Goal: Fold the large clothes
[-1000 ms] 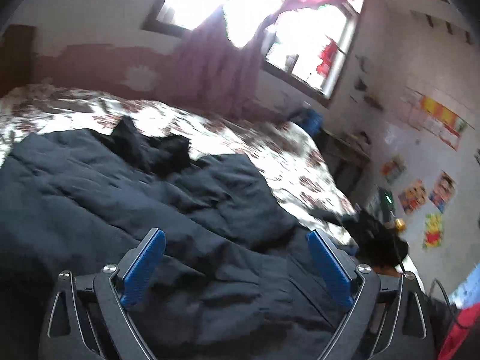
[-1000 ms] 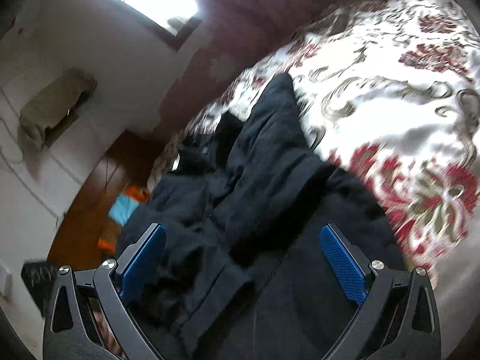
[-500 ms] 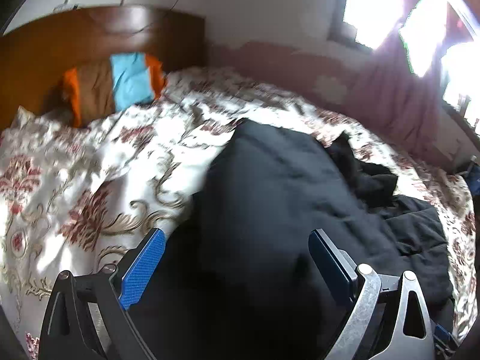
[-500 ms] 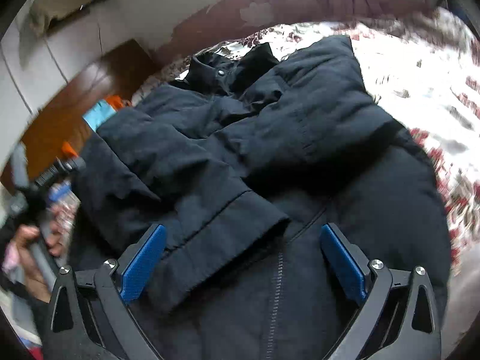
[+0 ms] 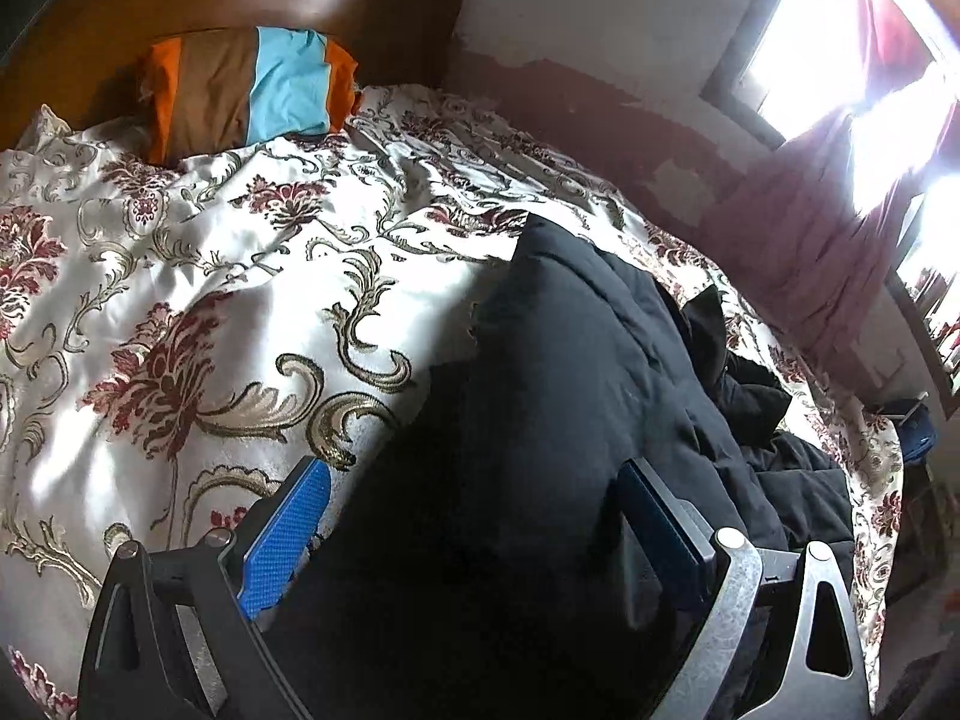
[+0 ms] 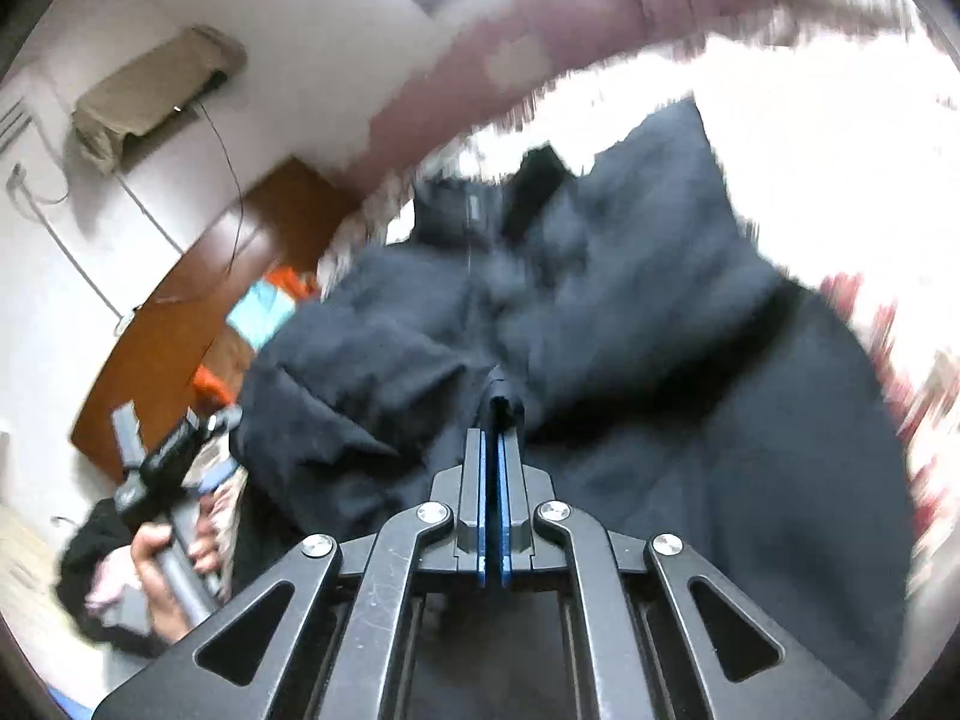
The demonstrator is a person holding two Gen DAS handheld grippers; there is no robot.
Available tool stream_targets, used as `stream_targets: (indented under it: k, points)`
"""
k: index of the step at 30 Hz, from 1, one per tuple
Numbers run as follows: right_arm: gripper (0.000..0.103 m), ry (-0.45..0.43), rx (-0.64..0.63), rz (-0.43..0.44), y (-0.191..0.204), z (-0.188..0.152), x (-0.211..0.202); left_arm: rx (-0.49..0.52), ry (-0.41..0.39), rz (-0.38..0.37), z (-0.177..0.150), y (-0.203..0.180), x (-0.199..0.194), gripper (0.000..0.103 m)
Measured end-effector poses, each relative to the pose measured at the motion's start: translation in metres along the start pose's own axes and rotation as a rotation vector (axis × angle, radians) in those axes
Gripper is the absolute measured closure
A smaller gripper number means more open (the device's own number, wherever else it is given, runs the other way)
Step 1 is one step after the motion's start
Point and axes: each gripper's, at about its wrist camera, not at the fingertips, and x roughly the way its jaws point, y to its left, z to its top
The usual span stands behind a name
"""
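The large black padded jacket (image 6: 630,324) lies spread on the bed, over a cream bedspread with dark red flowers and gold scrolls (image 5: 180,300); its collar points toward the far wall, both sleeves are folded in across the front, and the fabric is puffy and creased (the right wrist view is blurred toward its edges). The right tongs (image 6: 493,420) have just been closing and now stand together, clamped on a small fold of the jacket's cloth near its centre, where a second ago they stood wide apart above it. The left tongs (image 5: 480,516) stand apart over the jacket's edge, with dark cloth between the blue pads (image 5: 282,540) but no grip that shows. The left view has swung since the earliest frame from the window and postered wall round to the wooden headboard (image 5: 240,6) and an orange, brown and turquoise striped pillow (image 5: 246,90).
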Motion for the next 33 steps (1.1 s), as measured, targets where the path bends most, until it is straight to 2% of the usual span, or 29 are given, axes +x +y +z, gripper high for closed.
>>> stream_targets:
  k: [2,5,7,9,13,16,17,19,20,21,22,23,25,27,30,31,33]
  points:
    - [0.099,-0.108,-0.071,-0.069,0.010,0.017,-0.017,-0.005,-0.027,-0.014,0.001,0.000,-0.005,0.007]
    - [0.100,-0.204,-0.123,-0.173,0.014,0.043,-0.028,-0.002,-0.074,-0.032,0.002,-0.002,-0.015,0.007]
    - [0.100,-0.229,-0.146,-0.242,0.013,0.058,-0.023,0.016,-0.100,-0.027,0.003,-0.005,-0.019,0.007]
    - [0.099,-0.222,-0.175,-0.320,0.010,0.067,-0.006,0.047,-0.119,-0.004,0.002,-0.010,-0.020,0.007]
    - [0.098,-0.078,-0.202,-0.499,-0.004,0.067,0.055,0.137,-0.073,0.081,-0.004,-0.021,0.001,0.007]
    - [0.092,-0.119,-0.206,-0.560,0.003,0.063,0.057,0.194,-0.012,0.149,-0.009,-0.026,0.019,0.007]
    - [0.087,-0.148,-0.211,-0.553,0.011,0.064,0.053,0.201,-0.016,0.153,-0.009,-0.027,0.020,0.007]
    - [0.058,-0.191,-0.252,-0.497,0.030,0.070,0.050,0.186,-0.047,0.136,-0.008,-0.026,0.013,0.007]
    - [0.036,-0.206,-0.301,-0.439,0.045,0.072,0.051,0.159,-0.086,0.115,-0.006,-0.024,0.006,0.007]
    - [0.031,-0.209,-0.331,-0.394,0.052,0.071,0.050,0.136,-0.121,0.096,-0.005,-0.022,0.000,0.007]
    - [0.031,-0.198,-0.384,-0.307,0.064,0.070,0.056,0.101,-0.175,0.067,-0.005,-0.021,-0.009,0.007]
    - [0.031,-0.163,-0.429,-0.254,0.076,0.068,0.065,0.070,-0.233,0.033,-0.003,-0.022,-0.017,0.007]
    - [0.031,-0.071,-0.505,-0.207,0.092,0.063,0.092,0.090,-0.267,0.008,-0.001,-0.034,-0.020,0.007]
    - [0.032,0.018,-0.541,-0.189,0.096,0.054,0.121,0.165,-0.233,0.016,0.000,-0.054,-0.009,0.007]
    - [0.031,0.161,-0.534,-0.192,0.085,0.039,0.154,0.265,-0.138,0.036,-0.005,-0.075,0.020,0.007]
    - [0.031,0.194,-0.516,-0.196,0.077,0.033,0.163,0.300,-0.096,0.061,-0.009,-0.081,0.032,0.007]
    - [0.029,0.205,-0.503,-0.194,0.071,0.028,0.167,0.362,-0.048,0.125,-0.019,-0.088,0.051,0.006]
